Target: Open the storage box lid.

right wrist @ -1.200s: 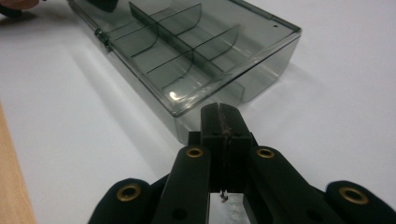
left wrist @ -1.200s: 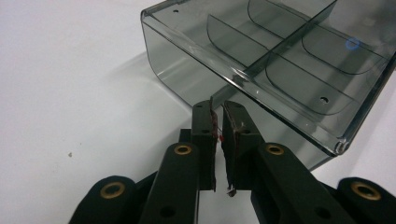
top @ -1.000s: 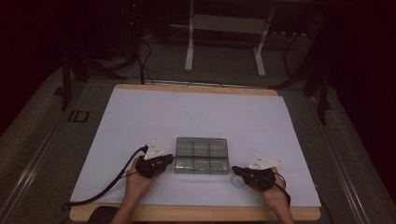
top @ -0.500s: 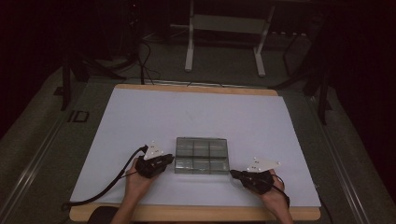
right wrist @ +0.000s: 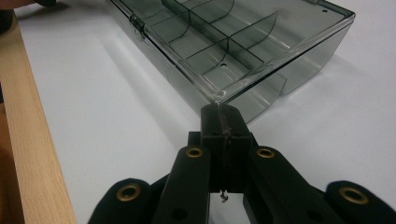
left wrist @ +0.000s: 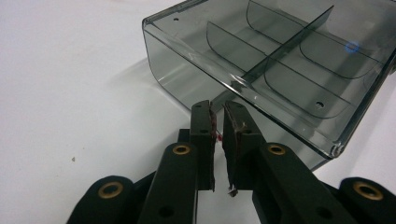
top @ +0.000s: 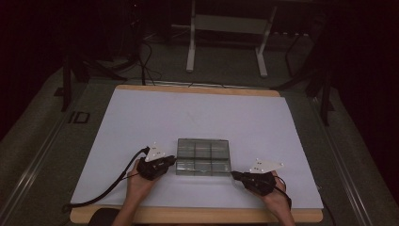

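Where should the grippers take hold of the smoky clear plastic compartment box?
Pinch the thin lid lip of the smoky clear plastic compartment box at its short ends, coming in from either side; probably the only part there slim enough for the jaws.

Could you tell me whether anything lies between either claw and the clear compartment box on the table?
Nothing visible does. The left claw sits right at the edge of the compartment box, jaws slightly apart, and the right claw meets a corner with its jaws together. Bare white table surrounds them.
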Motion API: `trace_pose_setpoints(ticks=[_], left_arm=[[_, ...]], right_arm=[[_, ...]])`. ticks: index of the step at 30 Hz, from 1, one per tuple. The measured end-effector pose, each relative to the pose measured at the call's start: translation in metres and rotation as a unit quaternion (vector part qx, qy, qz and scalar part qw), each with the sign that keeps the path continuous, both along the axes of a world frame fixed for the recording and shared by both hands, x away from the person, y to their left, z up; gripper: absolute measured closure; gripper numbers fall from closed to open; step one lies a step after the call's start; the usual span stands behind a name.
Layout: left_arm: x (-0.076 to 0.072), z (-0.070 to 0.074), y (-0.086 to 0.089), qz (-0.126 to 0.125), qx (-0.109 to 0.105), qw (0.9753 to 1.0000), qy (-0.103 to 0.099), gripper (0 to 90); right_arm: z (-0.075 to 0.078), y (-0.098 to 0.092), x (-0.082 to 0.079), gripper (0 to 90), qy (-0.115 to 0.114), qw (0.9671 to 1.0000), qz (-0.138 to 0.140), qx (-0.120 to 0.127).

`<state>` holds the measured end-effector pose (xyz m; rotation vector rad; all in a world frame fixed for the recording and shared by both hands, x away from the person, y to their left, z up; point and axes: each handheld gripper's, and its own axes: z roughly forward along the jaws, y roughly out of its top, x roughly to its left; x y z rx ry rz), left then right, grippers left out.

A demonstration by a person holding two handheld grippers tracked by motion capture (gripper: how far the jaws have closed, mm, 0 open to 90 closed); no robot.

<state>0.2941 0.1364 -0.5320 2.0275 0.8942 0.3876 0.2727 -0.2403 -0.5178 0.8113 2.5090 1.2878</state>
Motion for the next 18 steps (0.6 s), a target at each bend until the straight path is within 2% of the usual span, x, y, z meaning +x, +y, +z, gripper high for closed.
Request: trace_pose_setpoints(ticks=[9, 18], left_arm=[[-0.0001, 0.0005, 0.0006, 0.003, -0.005, 1.0, -0.003, 82.3], [0.0002, 0.0006, 0.0009, 0.004, -0.006, 1.0, -0.004, 81.0]], right_arm=[[0.0003, 0.0, 0.0003, 90.0, 0.004, 0.9999, 0.003, 0.009], [0.0032, 0.0012, 0.0011, 90.0, -0.002, 0.9999, 0.005, 0.014]])
